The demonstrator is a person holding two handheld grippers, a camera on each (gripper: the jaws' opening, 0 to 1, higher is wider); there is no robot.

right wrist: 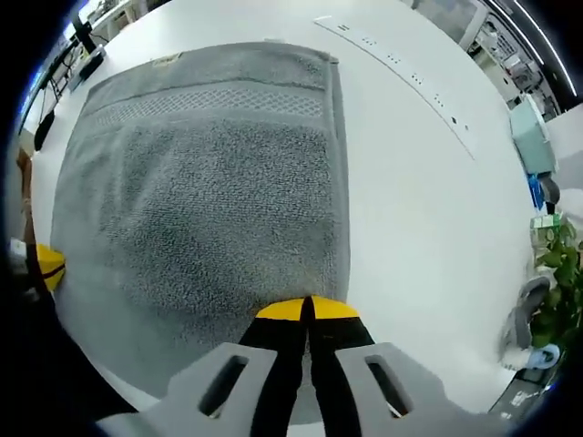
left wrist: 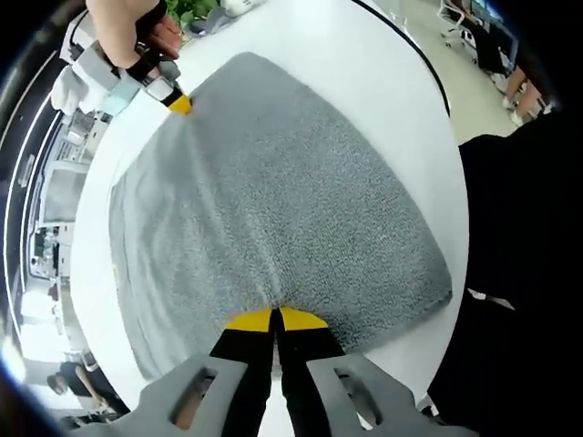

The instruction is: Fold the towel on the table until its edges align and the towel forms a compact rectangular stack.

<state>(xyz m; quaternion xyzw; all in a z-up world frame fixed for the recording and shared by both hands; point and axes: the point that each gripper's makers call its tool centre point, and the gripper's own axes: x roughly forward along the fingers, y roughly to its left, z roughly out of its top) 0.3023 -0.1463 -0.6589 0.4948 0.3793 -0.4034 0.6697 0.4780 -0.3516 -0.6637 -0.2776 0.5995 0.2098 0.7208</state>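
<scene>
In the left gripper view a grey towel (left wrist: 273, 200) lies spread over the middle of a white table (left wrist: 383, 64), reaching from the upper left of the frame down to the lower right. The left gripper (left wrist: 276, 319) rises from the bottom centre, its yellow-tipped jaws pressed together on the near edge of the towel, where the cloth puckers into a small crease. At the upper left the right gripper (left wrist: 179, 103) sits at the far corner of the towel, held by a hand (left wrist: 127, 27); its yellow tip touches the cloth there. A dark sleeve (left wrist: 519, 273) fills the right side of the frame.

In the right gripper view the towel (right wrist: 209, 182) covers the centre and left of the frame, with a woven band running along its far end near the top and a folded edge down its right side. The right gripper (right wrist: 308, 309) comes up from the bottom centre, jaws closed tight on the near edge of the towel. A yellow tip of the left gripper (right wrist: 47, 267) shows at the left edge, against the towel's side. Bare table (right wrist: 428, 182) stretches to the right, and green plant leaves (right wrist: 556, 250) show at the far right
</scene>
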